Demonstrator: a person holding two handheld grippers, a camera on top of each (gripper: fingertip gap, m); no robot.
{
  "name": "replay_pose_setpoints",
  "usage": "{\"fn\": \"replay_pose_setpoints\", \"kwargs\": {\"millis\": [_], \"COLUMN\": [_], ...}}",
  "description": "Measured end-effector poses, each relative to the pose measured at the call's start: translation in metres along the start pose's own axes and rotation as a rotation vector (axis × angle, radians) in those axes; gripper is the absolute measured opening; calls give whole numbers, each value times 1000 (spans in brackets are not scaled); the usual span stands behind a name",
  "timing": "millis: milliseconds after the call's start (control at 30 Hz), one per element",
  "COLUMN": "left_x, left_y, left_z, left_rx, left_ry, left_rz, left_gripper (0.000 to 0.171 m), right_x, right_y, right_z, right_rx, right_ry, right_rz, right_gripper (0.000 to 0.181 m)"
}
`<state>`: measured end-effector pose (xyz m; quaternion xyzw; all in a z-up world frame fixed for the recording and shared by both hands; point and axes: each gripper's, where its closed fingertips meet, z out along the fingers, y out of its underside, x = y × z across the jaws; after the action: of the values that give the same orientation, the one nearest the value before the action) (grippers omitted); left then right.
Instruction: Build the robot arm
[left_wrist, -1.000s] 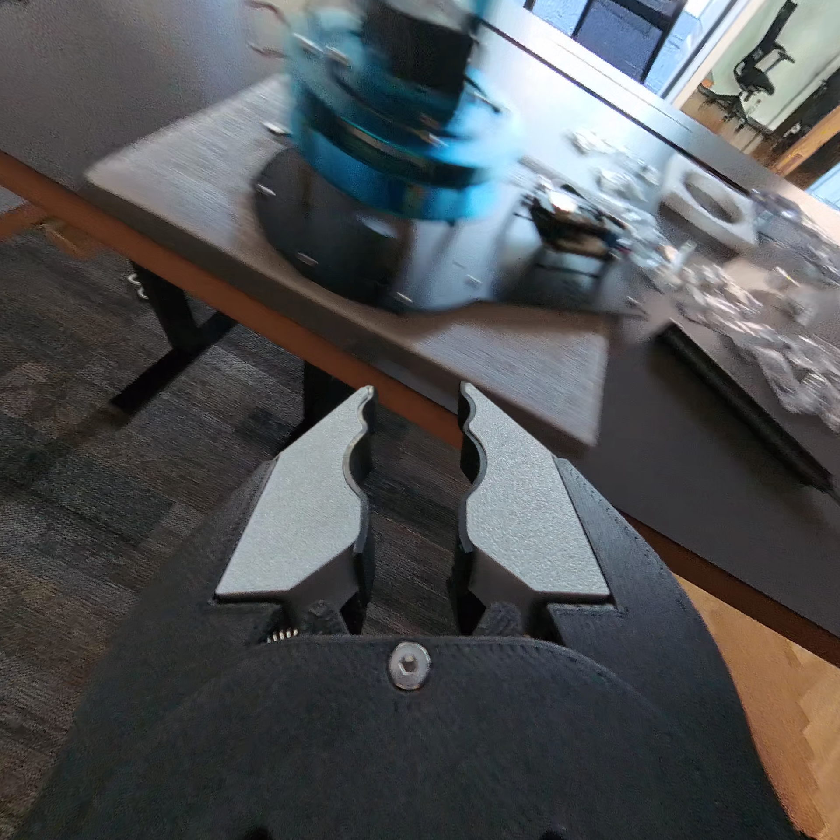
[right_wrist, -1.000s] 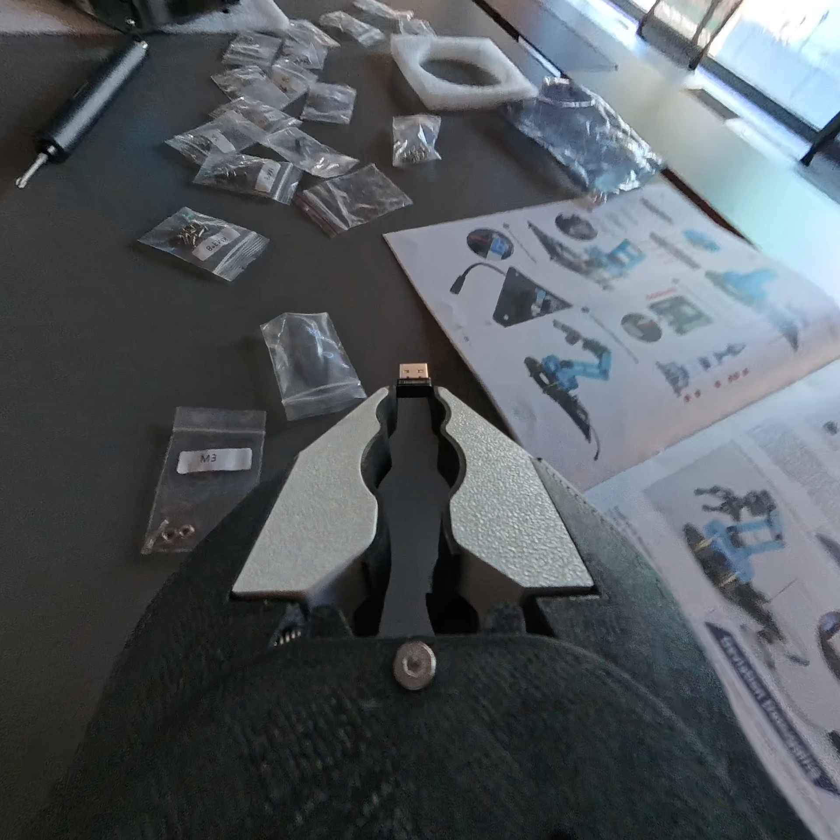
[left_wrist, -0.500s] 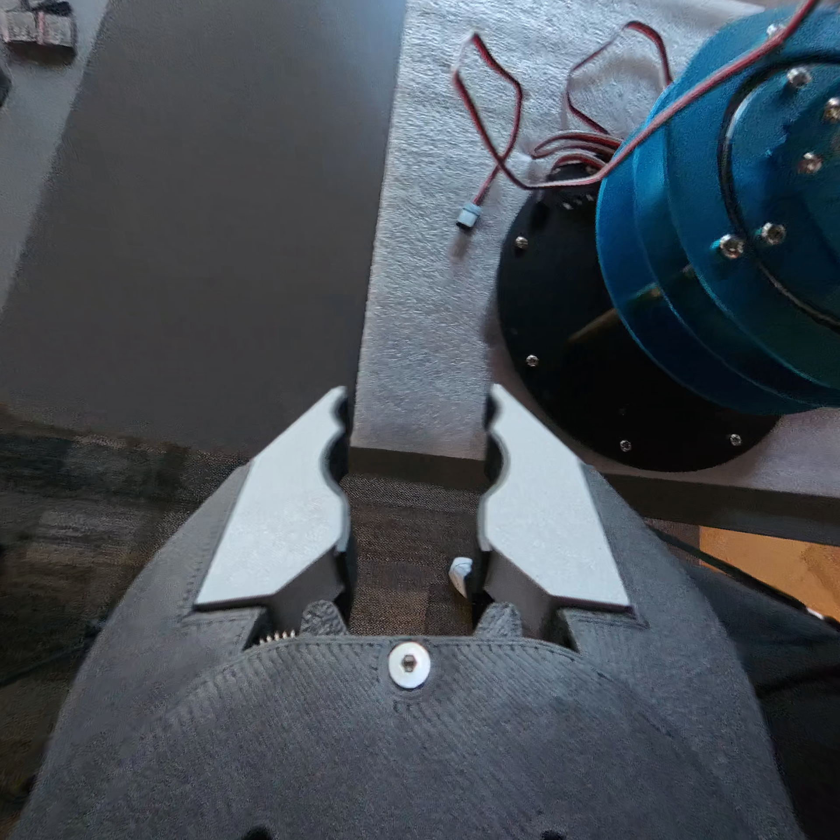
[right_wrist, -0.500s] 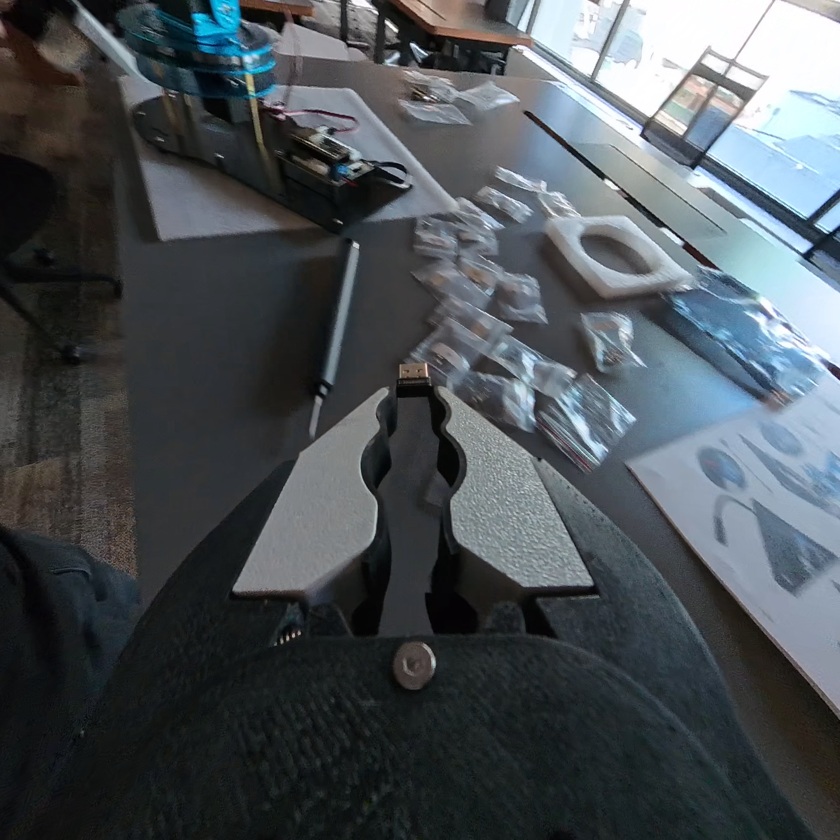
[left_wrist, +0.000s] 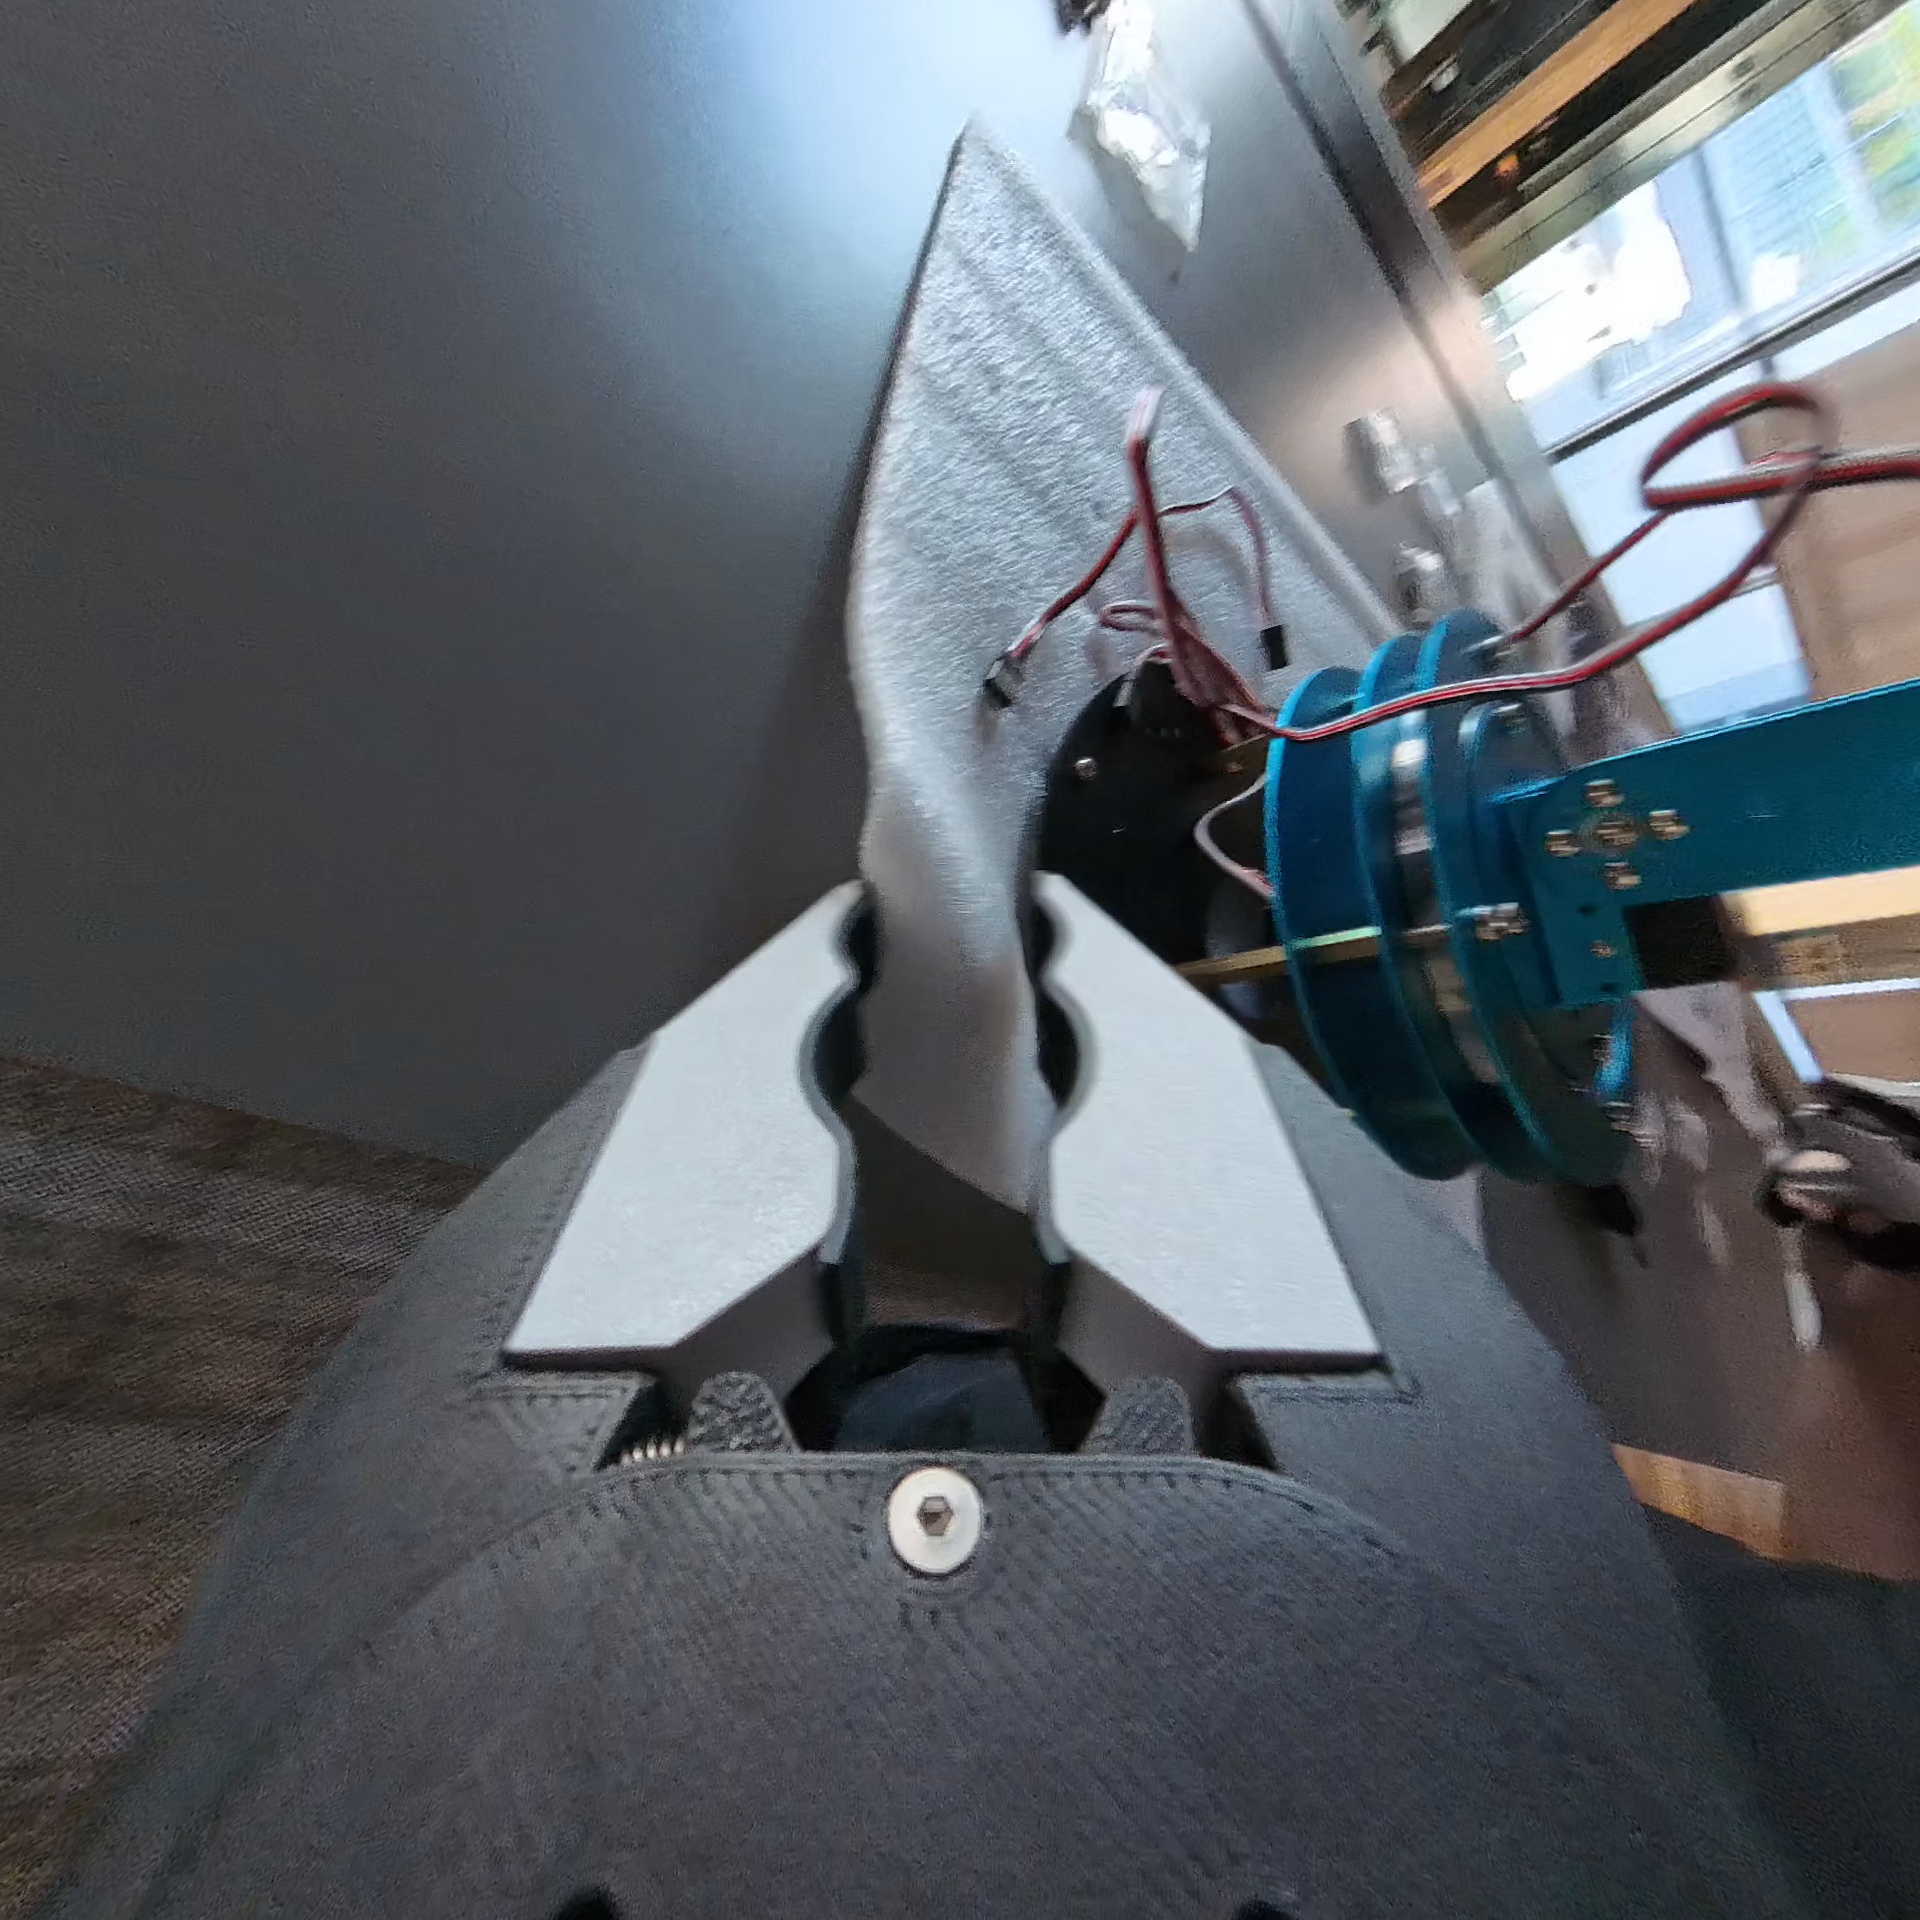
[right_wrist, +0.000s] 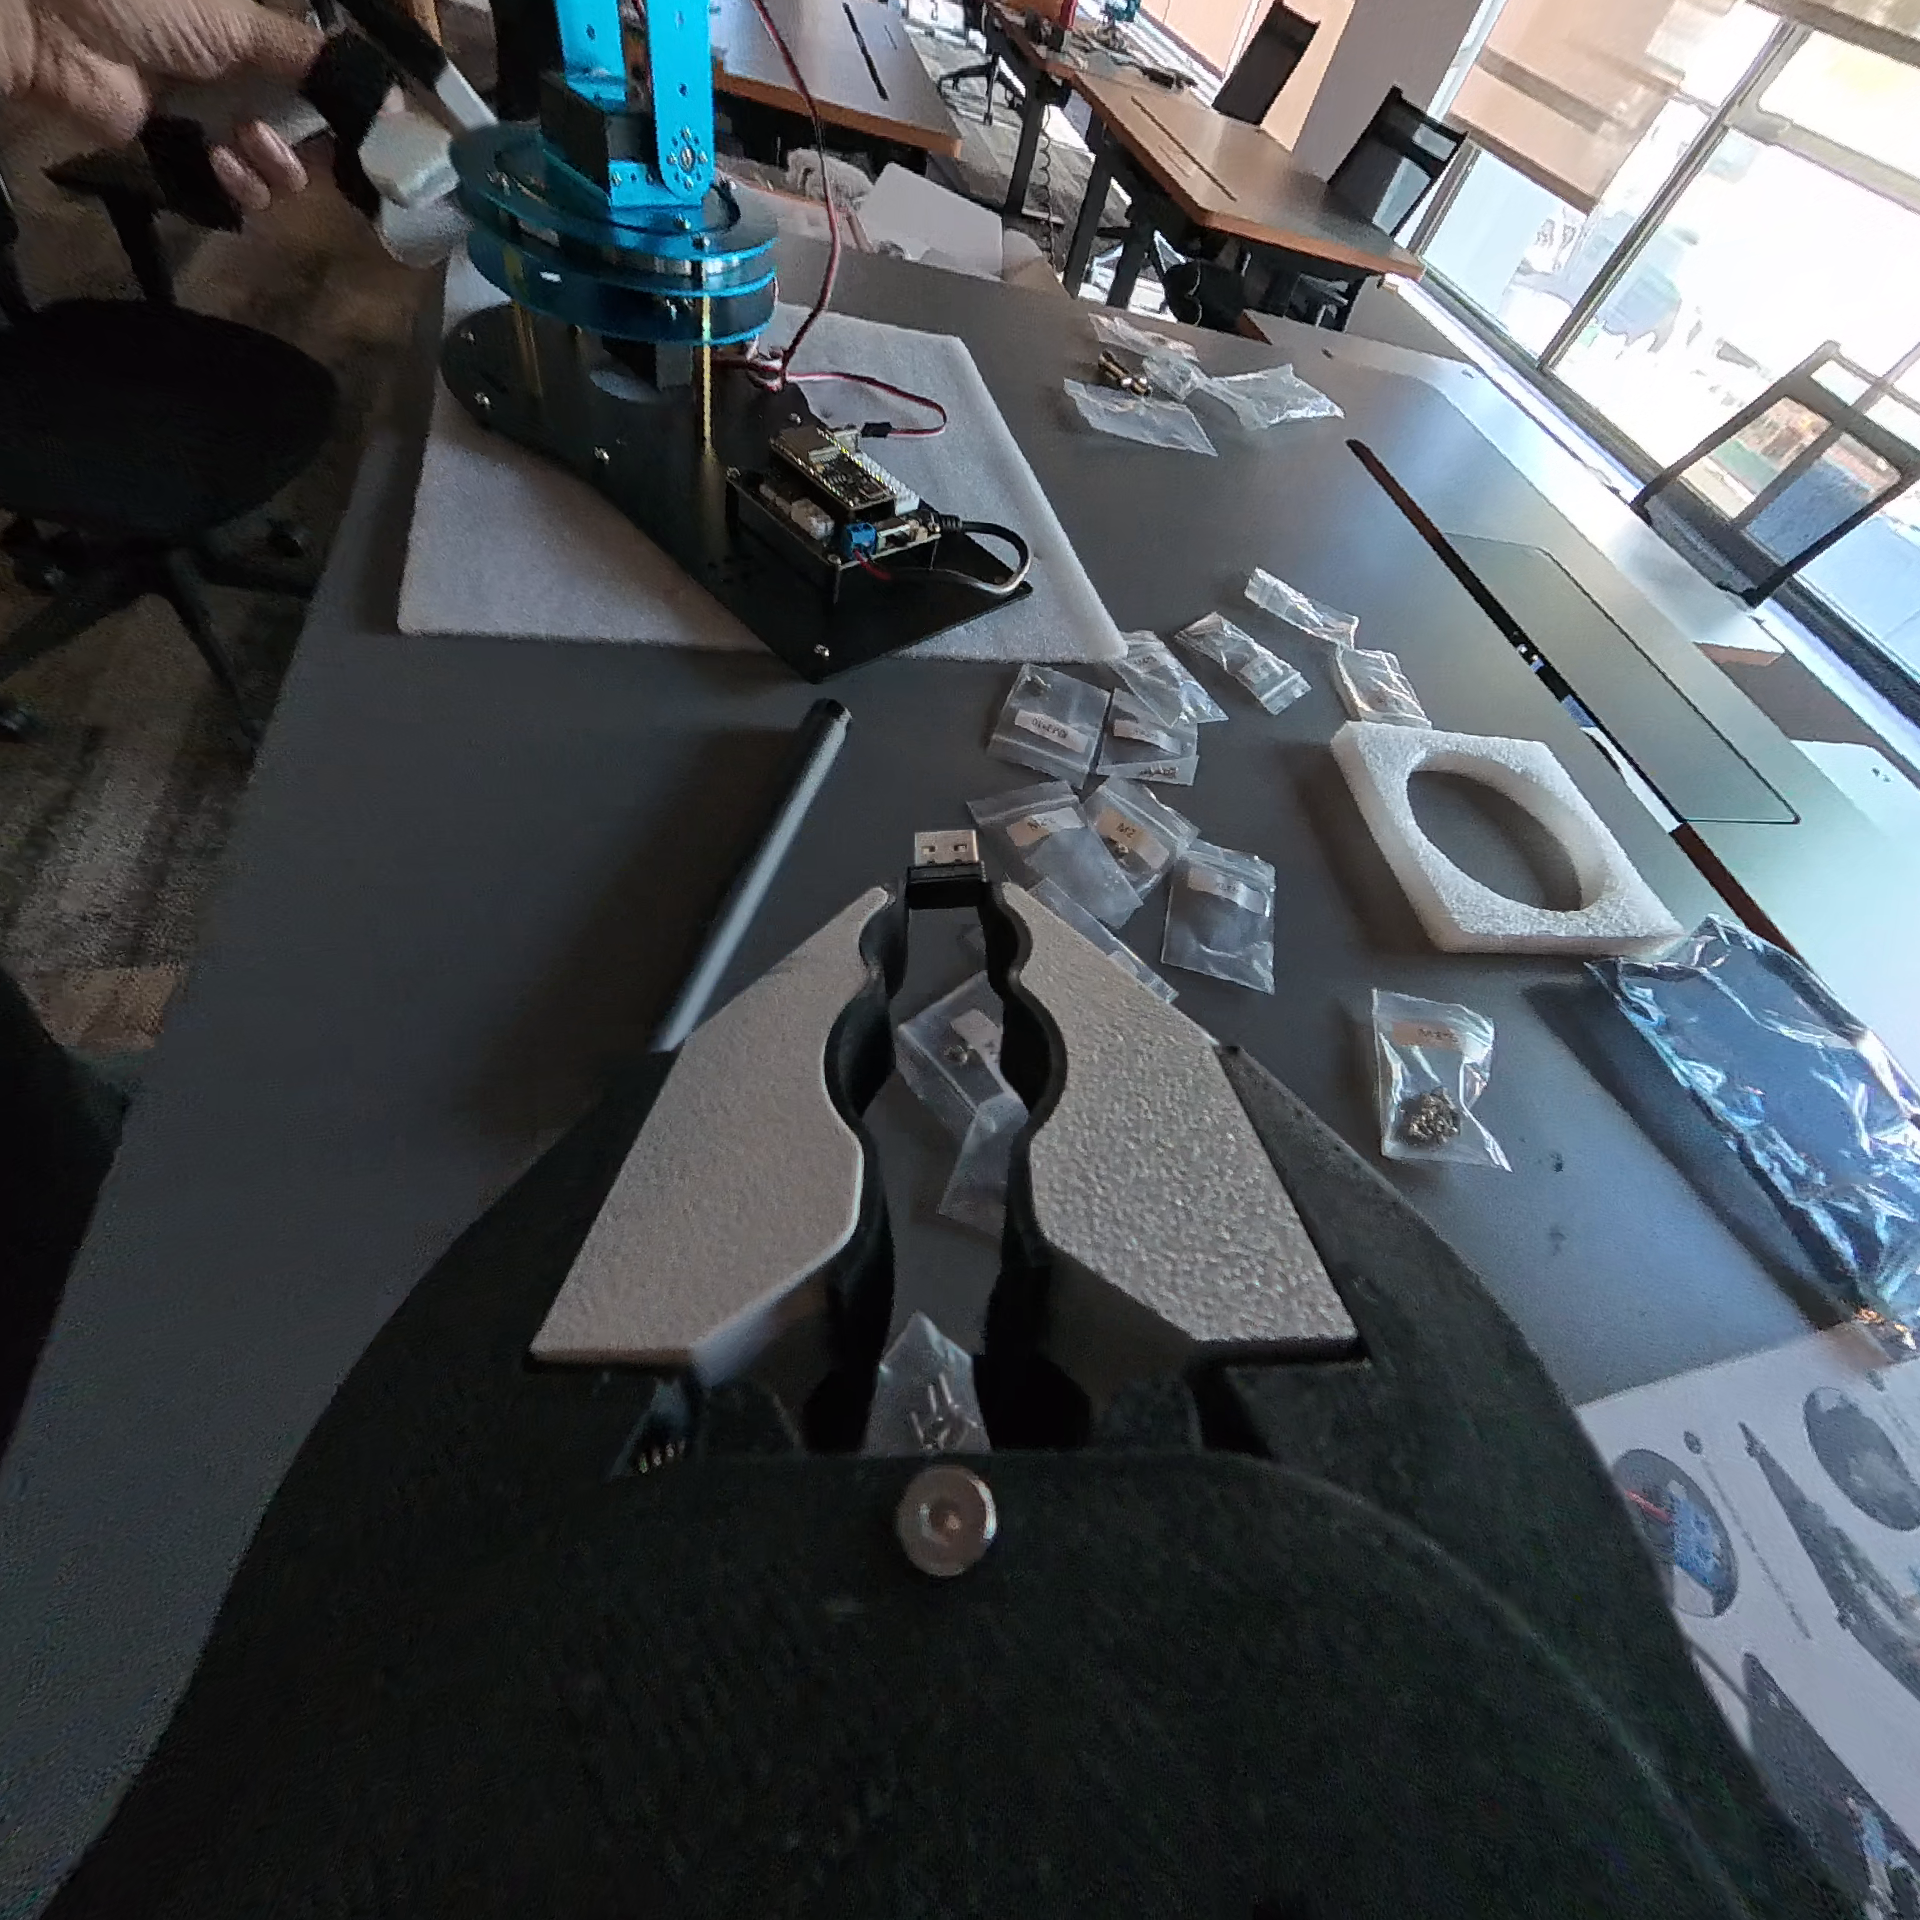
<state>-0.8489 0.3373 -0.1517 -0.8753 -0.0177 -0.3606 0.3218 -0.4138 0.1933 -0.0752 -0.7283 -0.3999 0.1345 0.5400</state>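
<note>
Right claw (right_wrist: 943, 906) pinched on a black USB plug (right_wrist: 943, 864), metal end poking past the tips toward 12 o'clock. Held above a dark grey table (right_wrist: 436, 894). Just at 11 o'clock, a slim grey driver (right_wrist: 764, 868) lying flat. At 1 to 2 o'clock, scattered small clear bags (right_wrist: 1218, 914) of hardware, then a white foam frame (right_wrist: 1496, 842) with a round hole, and a crinkled dark plastic bag (right_wrist: 1787, 1101) at 3 o'clock. Printed sheets (right_wrist: 1766, 1558) at 4 o'clock, cut off by the edge. Far at 11 o'clock, a blue robot base (right_wrist: 623, 249) on a black plate, circuit board (right_wrist: 842, 499) at its near end, all on a white foam mat (right_wrist: 520, 561).

Left claw (left_wrist: 948, 914) parted by a moderate gap, a corner of the foam mat (left_wrist: 997, 520) between the tips; whether gripped or merely framed, cannot tell. View rolled sideways and blurred. At 2 to 3 o'clock, the blue discs (left_wrist: 1382, 914) with red wires (left_wrist: 1174, 561) looping off. Tabletop (left_wrist: 416, 468) filling 9 to 12 o'clock.

Carpet (right_wrist: 94, 727) at 9 o'clock in the right view, a black chair (right_wrist: 135, 416) beside the table, other desks and bright windows at 1 o'clock. A hand (right_wrist: 135, 94) at the top left corner, partly cut off, grasping the other claw near the blue discs; its tips hidden there.
</note>
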Motion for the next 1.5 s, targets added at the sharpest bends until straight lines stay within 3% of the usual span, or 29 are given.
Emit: {"fn": "replay_pose_setpoints", "kwargs": {"millis": [100, 333, 700, 1000, 1100, 1167, 1233, 1300, 1367, 1433, 1500], "left_x": [-6, -10, -31, -27, -30, -45, -56, -41, -9, 18, 36], "left_y": [5, -8, -86, -133, -156, -187, -206, -183, -124, -62, -10], "left_z": [4, 13, 74, 127, 132, 118, 81, 32, -9, -30, -31], "left_rx": [-53, -183, -587, -851, -758, -584, -363, -189, -111, -59, -60], "left_ry": [-56, -17, 193, 329, 252, 117, -10, 14, 96, 65, -54], "left_rz": [61, 142, 389, 601, 645, 664, 665, 636, 620, 695, 855], "left_gripper": [8, 5, 5, 9, 17, 16, 19, 35, 38, 36, 43], "right_x": [2, 1, -31, -72, -81, -86, -88, -86, -81, -74, -68], "right_y": [2, -3, -26, -51, -60, -63, -60, -55, -48, -44, -43], "right_z": [5, 19, 52, 107, 123, 129, 130, 128, 121, 112, 103], "right_rx": [0, 4, -5, -11, 1, 1, -15, -22, -19, -16, -10], "right_ry": [-15, 2, 190, 265, 222, 183, 148, 114, 82, 38, -8], "right_rz": [7, 16, 142, 250, 264, 243, 202, 167, 158, 159, 146], "right_gripper": [14, 14, 14, 14, 14, 14, 14, 14, 14, 14, 14]}}
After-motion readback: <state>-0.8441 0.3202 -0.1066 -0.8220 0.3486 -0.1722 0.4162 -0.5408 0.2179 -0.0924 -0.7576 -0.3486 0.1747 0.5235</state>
